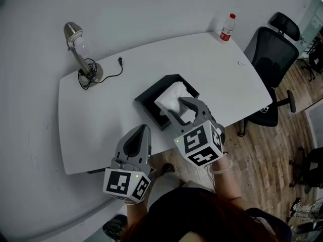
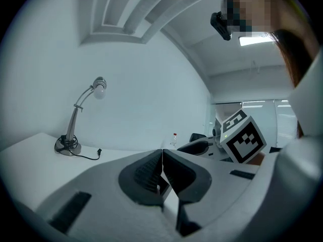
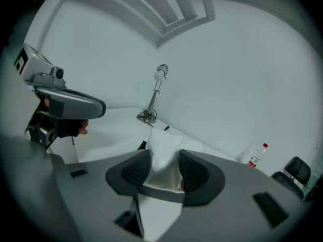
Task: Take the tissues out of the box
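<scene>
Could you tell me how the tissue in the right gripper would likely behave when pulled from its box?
Probably floppy: the tissue bunches and folds in the right gripper. Likely light and easily torn, looking thin. The box may shift; nothing holds it.

Both hand-held units in grey moulded plastic, left gripper (image 1: 144, 129) and right gripper (image 1: 176, 109) alike: tapering jaw shells, black ribbed pads (image 3: 132, 171), each backed by a white cube (image 1: 199, 144) printed with black square markers, small green light on it; wearer in dark top (image 1: 202, 217)
</scene>
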